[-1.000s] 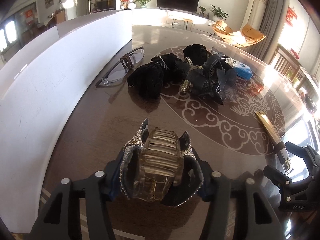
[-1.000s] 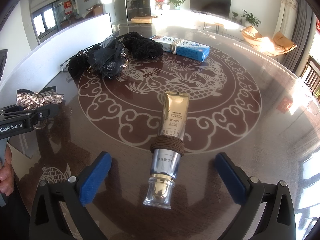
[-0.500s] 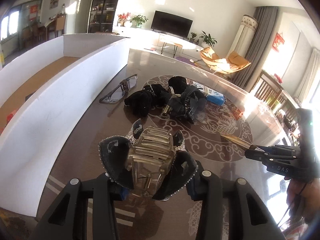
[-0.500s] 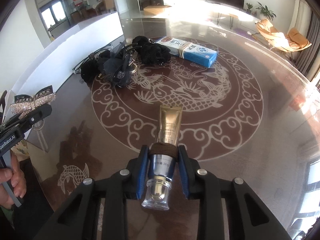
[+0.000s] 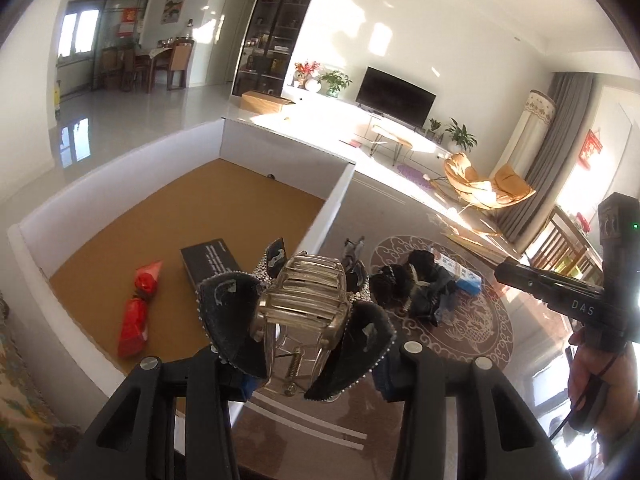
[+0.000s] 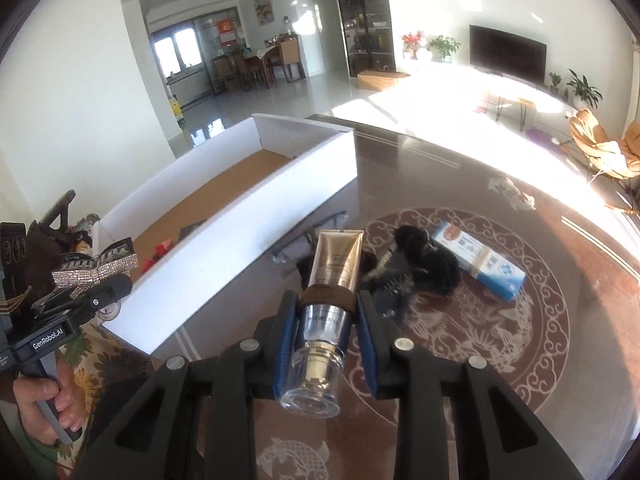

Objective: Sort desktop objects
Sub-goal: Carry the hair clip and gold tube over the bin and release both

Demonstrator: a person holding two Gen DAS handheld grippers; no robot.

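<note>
My left gripper (image 5: 308, 376) is shut on a clear hair claw clip (image 5: 304, 308) with a black, rhinestone-edged bow. It hangs above the near wall of a white box (image 5: 336, 196) with a cork-brown floor. My right gripper (image 6: 326, 336) is shut on a gold and silver cream tube (image 6: 336, 264) with a brown hair tie round its neck, lifted clear of the table. In the right wrist view the left gripper (image 6: 100, 292) shows at the far left with the clip's rhinestone bow (image 6: 96, 272) beside the box (image 6: 240, 248).
A red wrapped item (image 5: 136, 312) and a flat black pack (image 5: 210, 264) lie in the box. On the round patterned table (image 6: 520, 360) lie a pile of black hair accessories (image 6: 428, 260), a blue-white carton (image 6: 480, 260) and glasses (image 6: 316, 228). A hand (image 6: 48, 400) grips the left handle.
The right gripper closed on the tube and lifted it off the table. The left gripper rose with the clip and swung left, so the inside of the box now shows.
</note>
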